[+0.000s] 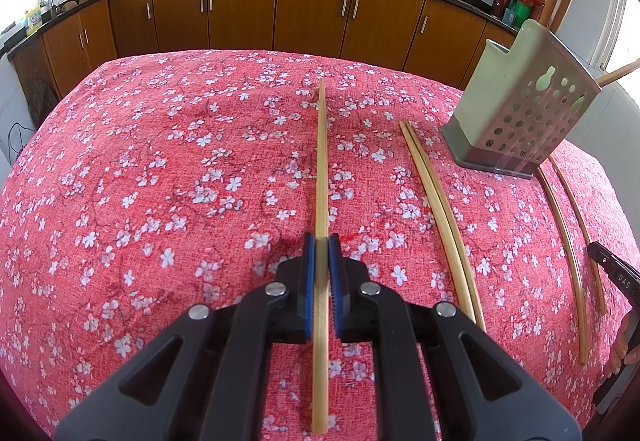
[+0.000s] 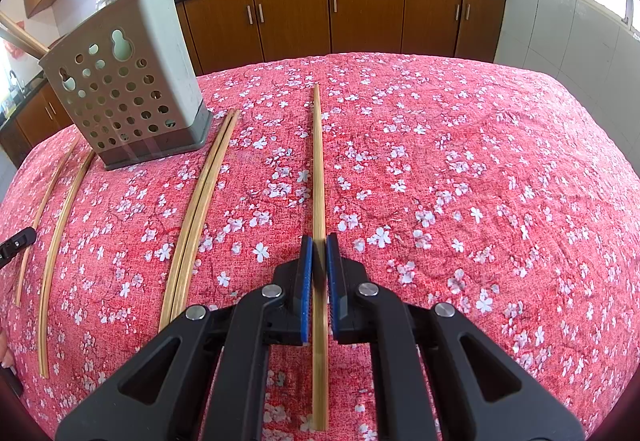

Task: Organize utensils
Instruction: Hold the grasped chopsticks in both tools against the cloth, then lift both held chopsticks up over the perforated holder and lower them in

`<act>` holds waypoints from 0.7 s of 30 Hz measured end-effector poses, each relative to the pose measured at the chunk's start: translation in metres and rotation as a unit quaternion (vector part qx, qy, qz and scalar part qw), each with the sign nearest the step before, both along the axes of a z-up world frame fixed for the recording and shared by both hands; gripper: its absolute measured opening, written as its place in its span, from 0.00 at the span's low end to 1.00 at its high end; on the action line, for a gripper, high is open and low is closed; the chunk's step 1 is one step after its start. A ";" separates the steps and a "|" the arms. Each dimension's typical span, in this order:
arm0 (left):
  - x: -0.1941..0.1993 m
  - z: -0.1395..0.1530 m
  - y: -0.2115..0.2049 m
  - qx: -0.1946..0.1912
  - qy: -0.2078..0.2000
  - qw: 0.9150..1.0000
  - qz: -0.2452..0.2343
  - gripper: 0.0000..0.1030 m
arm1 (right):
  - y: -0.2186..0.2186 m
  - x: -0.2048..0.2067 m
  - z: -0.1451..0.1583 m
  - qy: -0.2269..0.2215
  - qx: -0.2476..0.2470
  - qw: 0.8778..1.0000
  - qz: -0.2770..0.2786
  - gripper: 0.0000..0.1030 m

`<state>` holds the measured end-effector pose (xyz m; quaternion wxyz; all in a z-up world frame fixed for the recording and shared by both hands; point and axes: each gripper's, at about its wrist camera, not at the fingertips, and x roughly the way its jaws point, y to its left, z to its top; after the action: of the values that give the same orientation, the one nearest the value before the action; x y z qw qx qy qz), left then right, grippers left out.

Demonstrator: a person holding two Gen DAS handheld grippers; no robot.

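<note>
a: left gripper clamped on a chopstick; right gripper clamped on another chopstick. both sticks pointing away over the floral tablecloth.

b: pick-up step, then. holder?

a: perforated grey utensil holder upright on the cloth, between the two grippers. two loose pairs lying flat beside it.

b: next, probably: lift, tip each stick upright, lower into the open top. needs clearing the rim without knocking the holder.
</note>
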<state>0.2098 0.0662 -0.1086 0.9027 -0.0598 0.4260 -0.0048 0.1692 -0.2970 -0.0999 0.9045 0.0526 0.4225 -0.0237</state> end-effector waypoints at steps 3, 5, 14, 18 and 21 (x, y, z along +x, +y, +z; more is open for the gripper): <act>0.000 0.000 0.001 0.000 0.000 1.000 0.000 0.11 | 0.000 0.000 0.000 0.000 0.000 1.000 0.000 0.08; 0.000 0.000 0.001 0.000 0.000 1.000 0.000 0.11 | 0.000 0.000 0.000 0.000 0.000 1.000 0.000 0.08; 0.001 0.000 0.000 -0.001 0.000 1.000 0.000 0.11 | 0.000 0.000 0.000 0.000 0.000 1.000 0.000 0.08; 0.001 0.001 0.000 -0.002 0.000 1.000 0.000 0.11 | -0.001 -0.001 0.000 0.000 0.000 1.000 0.000 0.08; 0.001 0.002 -0.001 -0.004 0.000 1.000 0.000 0.11 | -0.001 -0.001 0.000 0.000 0.000 1.000 0.000 0.08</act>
<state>0.2105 0.0652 -0.1070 0.9024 -0.0635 0.4262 -0.0063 0.1685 -0.2978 -0.0997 0.9044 0.0530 0.4227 -0.0234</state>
